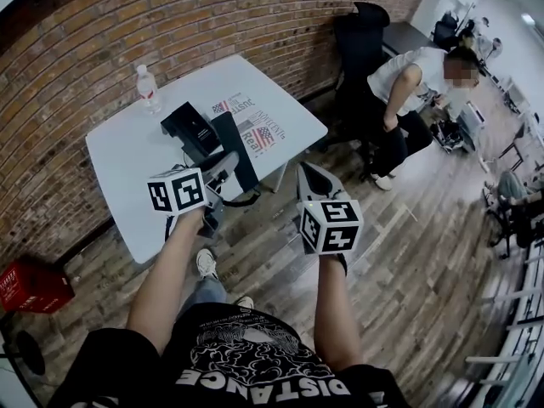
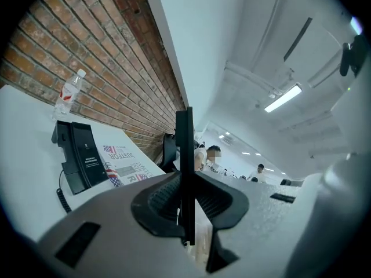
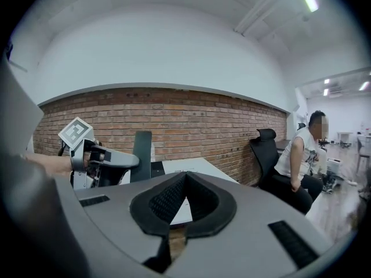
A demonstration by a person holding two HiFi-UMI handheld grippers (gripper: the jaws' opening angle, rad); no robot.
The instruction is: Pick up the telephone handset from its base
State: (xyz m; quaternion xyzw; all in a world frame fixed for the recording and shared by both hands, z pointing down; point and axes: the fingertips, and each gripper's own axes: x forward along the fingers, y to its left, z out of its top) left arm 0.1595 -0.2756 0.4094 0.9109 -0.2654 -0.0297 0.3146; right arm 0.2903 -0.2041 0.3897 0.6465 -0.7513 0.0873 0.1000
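Note:
My left gripper [image 1: 228,163] is shut on the black telephone handset [image 1: 234,134], which is off its base and above the table's near edge. In the left gripper view the handset [image 2: 184,155] shows edge-on as a thin black bar clamped between the pads. The black base [image 1: 190,129] lies on the white table [image 1: 127,168], and its coiled cord [image 2: 60,194] trails toward me. My right gripper [image 1: 308,175] hangs to the right, off the table, jaws together and empty. The right gripper view shows the handset [image 3: 141,155] upright in the left gripper [image 3: 119,162].
A water bottle [image 1: 148,87] stands at the table's far left corner by the brick wall. Flag-printed leaflets [image 1: 253,127] lie right of the base. A person [image 1: 412,87] sits by a black chair [image 1: 361,32] at the right. A red crate [image 1: 32,286] sits on the floor at the left.

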